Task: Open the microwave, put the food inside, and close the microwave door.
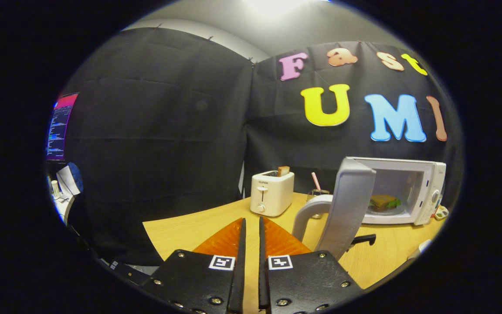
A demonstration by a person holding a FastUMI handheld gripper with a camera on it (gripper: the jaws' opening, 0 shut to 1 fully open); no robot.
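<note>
A white microwave (pixel 427 187) stands on the wooden table (pixel 181 233), beyond my fingers to the right. Its door (pixel 350 200) is swung wide open towards me, with the curved handle (pixel 308 214) on its near edge. A sandwich with green lettuce (pixel 384 202) lies inside on the turntable plate. My gripper (pixel 252 220) is over the table left of the door, apart from it. Its fingers are drawn together with just a thin slit between them and nothing held.
A white toaster (pixel 271 192) with a slice of bread sticks up beyond the fingers. A glass with a pink straw (pixel 316 188) stands between toaster and door. An orange plate (pixel 221 240) lies under the fingers. A black handle (pixel 363 239) pokes out behind the door.
</note>
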